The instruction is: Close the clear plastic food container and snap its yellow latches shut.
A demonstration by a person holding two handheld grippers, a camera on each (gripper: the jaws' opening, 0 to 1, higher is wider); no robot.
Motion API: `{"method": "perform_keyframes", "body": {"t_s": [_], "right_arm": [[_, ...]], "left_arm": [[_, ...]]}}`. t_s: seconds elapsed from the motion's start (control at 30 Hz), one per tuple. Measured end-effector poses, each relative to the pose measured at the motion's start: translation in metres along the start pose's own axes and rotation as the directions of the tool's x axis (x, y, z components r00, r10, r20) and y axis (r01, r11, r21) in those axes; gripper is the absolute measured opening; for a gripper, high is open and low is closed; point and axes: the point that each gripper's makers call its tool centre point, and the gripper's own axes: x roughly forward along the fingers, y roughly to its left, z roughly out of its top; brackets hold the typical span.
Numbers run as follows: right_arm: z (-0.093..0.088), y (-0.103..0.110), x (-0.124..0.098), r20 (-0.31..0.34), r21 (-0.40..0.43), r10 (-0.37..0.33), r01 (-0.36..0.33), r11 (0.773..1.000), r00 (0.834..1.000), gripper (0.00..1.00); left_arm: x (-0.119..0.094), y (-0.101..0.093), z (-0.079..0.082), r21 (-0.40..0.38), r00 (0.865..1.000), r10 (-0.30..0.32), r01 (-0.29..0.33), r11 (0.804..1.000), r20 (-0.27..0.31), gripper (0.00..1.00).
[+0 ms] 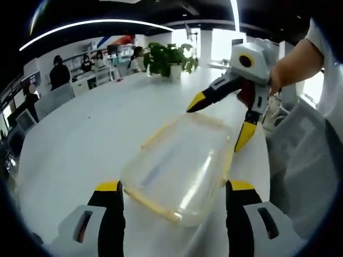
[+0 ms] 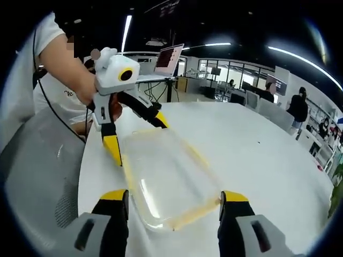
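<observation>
On the white table point(image 1: 80, 150), clear food container point(image 1: 179, 171) lies lid-down-closed, long axis running between the two grippers; left gripper point(image 1: 174, 187) and right gripper point(image 2: 174, 195) both spread, straddling opposite ends.

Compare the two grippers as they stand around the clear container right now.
The left gripper has its jaws level, spread beside the near end of the container; the right gripper has one jaw raised over the lid and the other reaching down at the far edge. Both are open, with yellow-tipped jaws, and neither grips anything.
</observation>
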Motion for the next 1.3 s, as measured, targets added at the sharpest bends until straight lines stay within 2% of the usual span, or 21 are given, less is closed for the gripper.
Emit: {"method": "perform_keyframes", "body": {"t_s": [0.53, 0.9, 1.03, 1.3], "right_arm": [[0.012, -0.04, 0.025, -0.002, -0.017, -0.007, 0.007, 1.0, 1.0, 0.68], [0.023, -0.077, 0.044, 0.004, -0.025, -0.008, 0.008, 1.0, 1.0, 0.68], [0.025, -0.082, 0.048, 0.004, -0.027, -0.007, 0.007, 1.0, 1.0, 0.68], [0.025, -0.084, 0.049, 0.0, -0.035, -0.01, 0.01, 0.999, 1.0, 0.68]], "left_arm": [[0.016, 0.044, 0.011, -0.019, 1.0, 0.0, 0.0, 1.0, 0.02, 0.78], [0.03, 0.081, 0.023, -0.021, 1.0, 0.019, -0.019, 1.0, 0.022, 0.78], [0.032, 0.088, 0.024, -0.026, 0.999, 0.028, -0.028, 0.999, 0.028, 0.79], [0.033, 0.089, 0.026, -0.028, 0.999, 0.032, -0.031, 0.999, 0.032, 0.79]]}}
